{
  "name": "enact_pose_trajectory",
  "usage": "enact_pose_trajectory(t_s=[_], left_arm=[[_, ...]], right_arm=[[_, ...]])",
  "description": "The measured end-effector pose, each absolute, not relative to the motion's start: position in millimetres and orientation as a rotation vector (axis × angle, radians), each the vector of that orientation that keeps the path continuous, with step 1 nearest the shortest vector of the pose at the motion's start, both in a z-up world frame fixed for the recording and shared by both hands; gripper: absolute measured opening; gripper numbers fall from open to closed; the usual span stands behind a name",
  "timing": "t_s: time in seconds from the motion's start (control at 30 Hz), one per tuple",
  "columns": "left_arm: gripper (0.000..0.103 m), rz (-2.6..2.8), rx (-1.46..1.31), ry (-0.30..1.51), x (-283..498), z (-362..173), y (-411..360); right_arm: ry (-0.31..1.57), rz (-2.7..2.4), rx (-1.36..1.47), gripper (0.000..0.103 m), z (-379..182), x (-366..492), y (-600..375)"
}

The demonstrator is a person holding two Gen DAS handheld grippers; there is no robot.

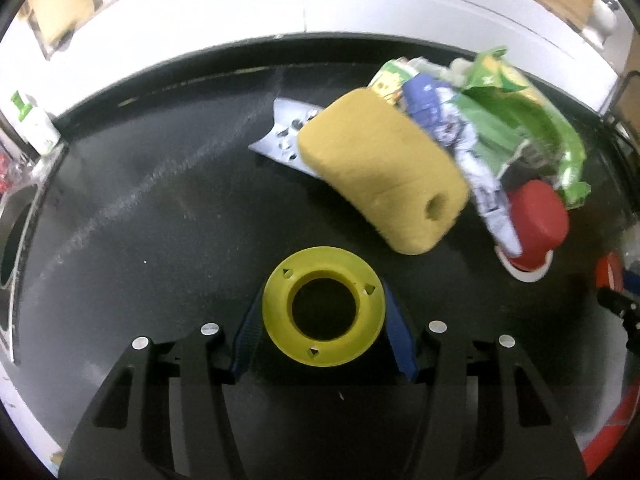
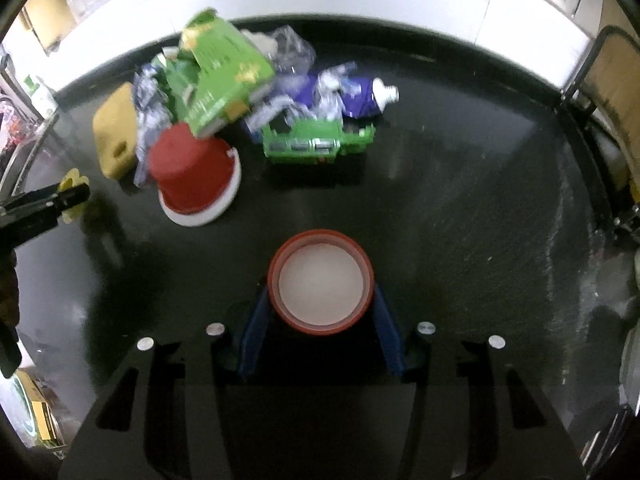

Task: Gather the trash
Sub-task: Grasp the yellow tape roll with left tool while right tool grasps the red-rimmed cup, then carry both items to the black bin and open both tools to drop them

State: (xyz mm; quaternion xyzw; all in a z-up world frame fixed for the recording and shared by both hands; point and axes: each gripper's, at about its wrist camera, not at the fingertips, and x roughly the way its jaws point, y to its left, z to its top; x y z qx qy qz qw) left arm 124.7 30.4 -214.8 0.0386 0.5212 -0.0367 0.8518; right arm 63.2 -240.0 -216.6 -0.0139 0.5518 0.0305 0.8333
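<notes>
Two grips: one piece of trash is clamped in each hand-held gripper.
Left hand-held gripper (image 1: 324, 322): narrowed onto a yellow plastic ring (image 1: 324, 308) — a smooth, thick-walled ring with a round hole and small triangular marks on its face; the blue pads are seen pressing on both of its sides.
Right hand-held gripper (image 2: 320, 300): narrowed onto a red cap (image 2: 322, 282) with a pale, matte inside, held between the blue pads with its open side toward the camera.
Surface (image 2: 460, 220): dark, glossy and faintly scratched; whether the two held pieces have left it cannot be told.
Progress: judged early — only these two items are in hand, and no bin or bag is visible in either view.
Left to do: a heap at the far side of the surface is not yet collected.
Heap, soft parts: a yellow foam block (image 1: 384, 172), porous, rounded, with a hole in one end; crumpled blue-and-white wrappers (image 1: 440, 120); clear crinkled film behind, blurred.
Heap, stiff parts: a crushed green carton (image 2: 222, 80) of printed card, a second flattened green box (image 2: 316, 142), and a red tub (image 2: 192, 172) lying tipped on a white lid.
Heap, squeezable part: a purple tube (image 2: 366, 98) with a white threaded neck, at the heap's right edge.
</notes>
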Motion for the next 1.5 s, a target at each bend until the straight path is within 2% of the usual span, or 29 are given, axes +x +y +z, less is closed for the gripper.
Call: enact_pose_trajectory(t_s=[0.37,0.67,0.87,1.03,1.2,1.5], left_arm=[[0.054,-0.088,0.105,1.082,79.6,-162.0,5.3],[0.054,-0.066,0.090,1.072,59.1,-147.8,14.6],[0.054,0.011,0.035,1.040,40.3,-133.0,49.2],[0.054,0.148,-0.034,1.016,7.8,-124.4,109.6],[0.054,0.334,-0.122,1.009,-49.0,-129.1,185.5],[0.054,0.695,-0.378,1.023,-194.8,-189.6,331.7]], right_arm=[[1.081,0.070,-0.015,0.049,-142.9,50.5,-235.1],[1.034,0.105,-0.055,0.049,-123.9,39.5,-218.7],[0.999,0.200,-0.106,0.049,-111.1,41.9,-174.9],[0.960,0.388,-0.183,0.049,-98.3,42.6,-94.8],[0.939,0.670,-0.283,0.049,-95.1,24.4,28.5],[0.992,1.172,-0.491,0.049,-129.9,-66.0,250.3]])
